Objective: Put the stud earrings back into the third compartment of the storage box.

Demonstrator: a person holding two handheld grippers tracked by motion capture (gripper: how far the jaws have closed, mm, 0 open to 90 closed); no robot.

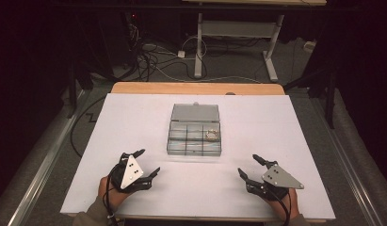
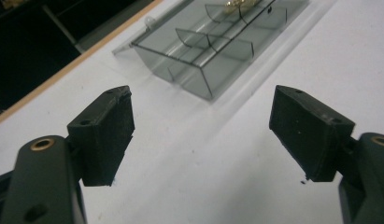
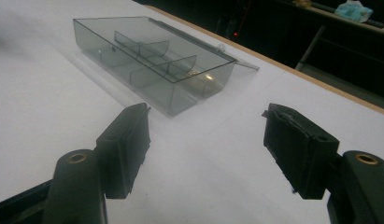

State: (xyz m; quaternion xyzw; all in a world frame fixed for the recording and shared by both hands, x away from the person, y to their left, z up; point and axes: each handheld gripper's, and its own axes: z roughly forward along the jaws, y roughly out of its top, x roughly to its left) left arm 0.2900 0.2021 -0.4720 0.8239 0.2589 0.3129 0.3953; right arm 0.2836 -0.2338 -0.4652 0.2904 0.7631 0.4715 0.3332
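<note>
The clear compartment box (image 1: 195,130) lay open ahead of both sets of jaws, its lid folded back, presumably so its 6 cells could be reached. A gold ring (image 1: 211,135) sat in 1. The left gripper (image 1: 141,163) and right gripper (image 1: 252,165) were spread, empty, flanking it.

Beyond the left gripper (image 2: 201,135), the clear compartment box (image 2: 213,51) is cut off by the picture's top edge; the small gold thing (image 2: 238,4) inside it is cropped and too blurred to identify; its lid (image 1: 196,112) hides the table behind.
</note>
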